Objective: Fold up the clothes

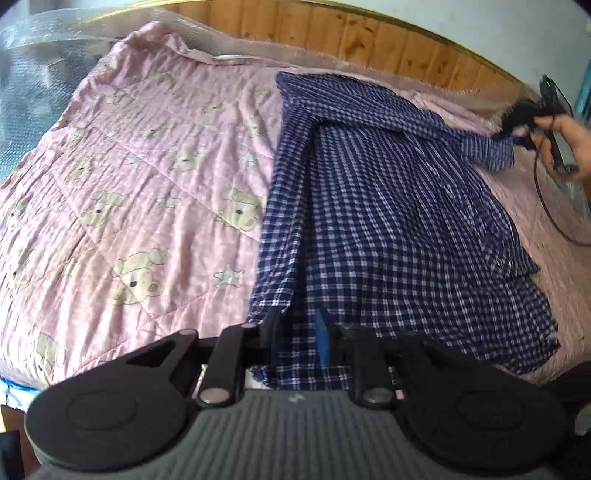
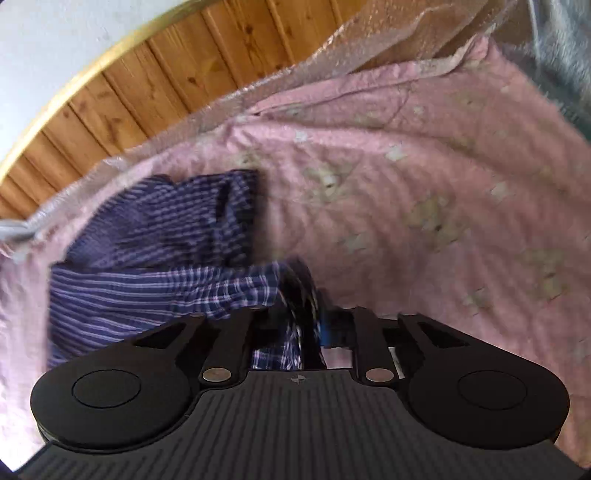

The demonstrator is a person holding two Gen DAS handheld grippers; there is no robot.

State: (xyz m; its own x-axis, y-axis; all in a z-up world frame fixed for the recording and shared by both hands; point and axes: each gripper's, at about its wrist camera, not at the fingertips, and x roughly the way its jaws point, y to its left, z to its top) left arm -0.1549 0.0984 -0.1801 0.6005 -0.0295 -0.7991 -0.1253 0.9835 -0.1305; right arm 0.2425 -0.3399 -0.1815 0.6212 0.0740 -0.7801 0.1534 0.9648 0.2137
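We see a navy plaid shirt (image 1: pixel 388 221) spread on a pink quilt (image 1: pixel 129 166) printed with bears and stars, and the quilt covers a bed backed by a wooden headboard (image 1: pixel 369 33). The shirt lies on the right half of the quilt in the left wrist view, with a long fold running from its far corner down to the near hem. Our left gripper (image 1: pixel 301 332) sits at that near hem; its jaws stand a little apart with cloth lying between them, and the blue pad (image 1: pixel 322 338) shows against the plaid. We cannot tell whether the pads press on the fabric. At the far right of this view a hand (image 1: pixel 570 147) holds our right gripper (image 1: pixel 511 138), whose tip meets the end of a sleeve (image 1: pixel 487 147) stretched out from the shirt's body. In the blurred right wrist view, the right gripper's jaws are also slightly apart, with a bunch of plaid cloth hanging between the fingers, and the rest of the shirt lies crumpled just beyond, near the headboard. A dark cable (image 1: pixel 546 199) trails below the hand.
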